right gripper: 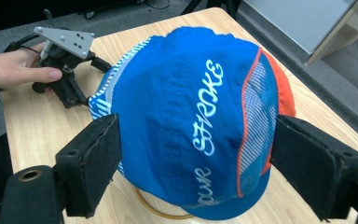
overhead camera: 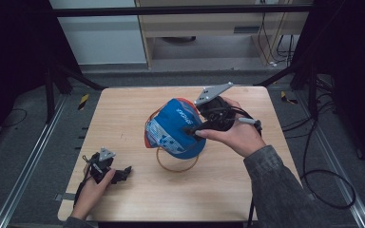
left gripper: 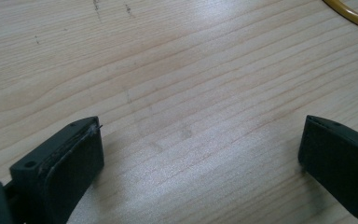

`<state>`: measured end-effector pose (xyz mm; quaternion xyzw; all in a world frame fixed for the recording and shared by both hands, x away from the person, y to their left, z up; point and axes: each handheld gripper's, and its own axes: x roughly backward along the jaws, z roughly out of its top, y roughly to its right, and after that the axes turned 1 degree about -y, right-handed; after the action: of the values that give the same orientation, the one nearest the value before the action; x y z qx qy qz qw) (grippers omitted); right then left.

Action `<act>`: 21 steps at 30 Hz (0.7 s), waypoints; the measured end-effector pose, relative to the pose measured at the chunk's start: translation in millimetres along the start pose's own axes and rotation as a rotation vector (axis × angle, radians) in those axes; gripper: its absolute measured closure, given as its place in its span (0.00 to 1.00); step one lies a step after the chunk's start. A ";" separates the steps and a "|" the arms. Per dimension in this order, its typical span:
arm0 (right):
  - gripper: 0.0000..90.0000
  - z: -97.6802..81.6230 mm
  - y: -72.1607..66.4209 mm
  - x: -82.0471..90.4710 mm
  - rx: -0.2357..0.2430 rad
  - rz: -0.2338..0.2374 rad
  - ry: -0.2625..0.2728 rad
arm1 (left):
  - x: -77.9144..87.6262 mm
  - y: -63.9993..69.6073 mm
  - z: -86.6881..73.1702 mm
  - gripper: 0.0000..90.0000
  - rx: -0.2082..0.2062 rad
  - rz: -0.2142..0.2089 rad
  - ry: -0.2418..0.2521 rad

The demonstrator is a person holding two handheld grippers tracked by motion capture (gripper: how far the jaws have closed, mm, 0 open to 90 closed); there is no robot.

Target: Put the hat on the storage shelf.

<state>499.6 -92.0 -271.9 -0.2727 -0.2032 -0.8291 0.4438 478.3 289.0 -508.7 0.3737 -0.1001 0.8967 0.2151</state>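
A blue cap (overhead camera: 171, 129) with white lettering, striped mesh panels and an orange back lies in the middle of the wooden table (overhead camera: 123, 109). In the right gripper view the cap (right gripper: 182, 88) sits between my right gripper's (right gripper: 196, 126) jaws, which stand wide apart on either side of its crown; I cannot tell if they touch it. From above, the right gripper (overhead camera: 193, 130) sits at the cap's right side. Down at the table's front left, my left gripper (overhead camera: 122, 173) is open just above bare wood (left gripper: 200, 135), nothing between its jaws.
A thin yellow ring (overhead camera: 171, 167) lies on the table under the cap's near edge, and its arc shows at a corner of the left gripper view (left gripper: 349, 14). The left hand and its gripper (right gripper: 70, 95) appear beyond the cap. Dark floor, cables and rails surround the table.
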 end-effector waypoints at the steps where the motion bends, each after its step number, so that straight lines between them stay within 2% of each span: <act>1: 0.16 -3.1 1.0 1.6 -0.006 -0.009 0.003 | 0.0 0.0 0.0 0.00 0.000 0.000 0.000; 9: 0.16 -11.9 5.5 6.5 -0.026 -0.021 0.011 | 0.0 0.0 0.0 0.00 0.000 0.000 0.000; 21: 0.13 -36.5 12.2 18.2 -0.067 -0.059 0.033 | 0.2 0.1 0.0 0.00 -0.002 0.000 -0.002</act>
<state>491.7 -130.9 -287.3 -0.2677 -0.1759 -0.8525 0.4130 478.1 289.0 -508.6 0.3743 -0.1013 0.8962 0.2155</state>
